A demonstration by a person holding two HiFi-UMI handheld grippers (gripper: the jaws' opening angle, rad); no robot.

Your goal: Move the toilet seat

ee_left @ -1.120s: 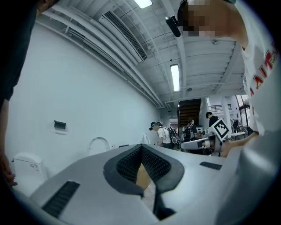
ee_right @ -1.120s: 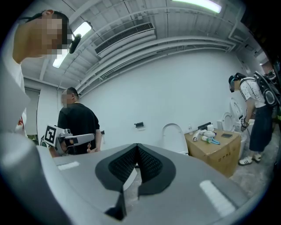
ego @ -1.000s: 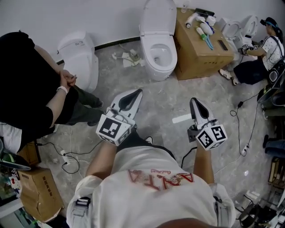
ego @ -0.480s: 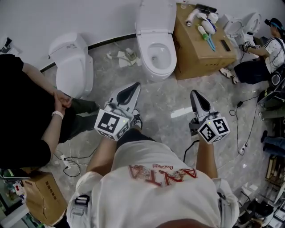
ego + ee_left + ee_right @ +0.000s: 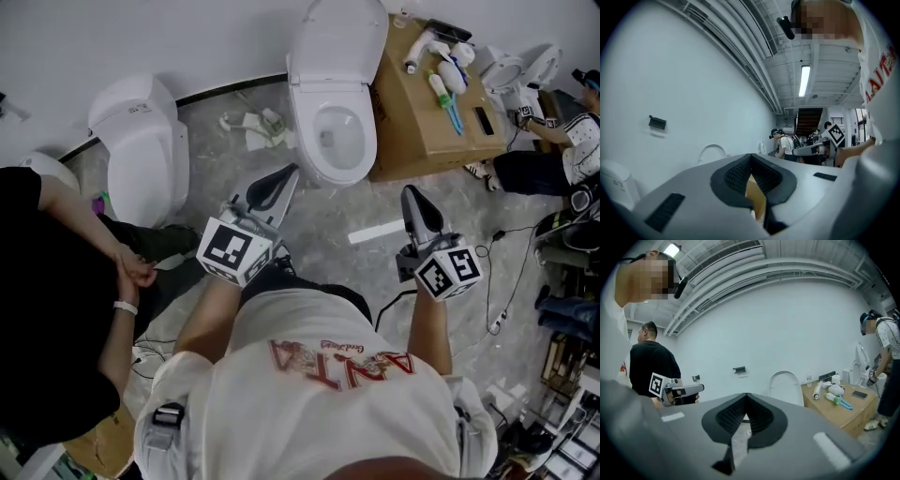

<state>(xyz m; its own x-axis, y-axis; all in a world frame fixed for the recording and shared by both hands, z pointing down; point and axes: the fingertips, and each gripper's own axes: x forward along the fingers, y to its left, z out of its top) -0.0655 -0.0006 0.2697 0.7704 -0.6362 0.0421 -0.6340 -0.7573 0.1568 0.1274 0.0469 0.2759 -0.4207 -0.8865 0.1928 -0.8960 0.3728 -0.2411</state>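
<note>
Head view, toilet seat point(image 5: 311, 131) down on the bowl by the wall, long axis running wall to person, front end toward the left gripper point(image 5: 284, 180), right gripper point(image 5: 412, 197) further off, both claws pinched together, empty, right gripper view alone shows the raised lid point(image 5: 786, 385) face-on.

White wall point(image 5: 141, 37) running along back. Grey marbled floor point(image 5: 323, 225) spreading below. Cardboard box point(image 5: 427, 131) standing against wall. Closed white toilet point(image 5: 141, 155) sitting at left. Tube light point(image 5: 804, 80) glowing overhead; ceiling pipes point(image 5: 764, 273) running lengthwise.
</note>
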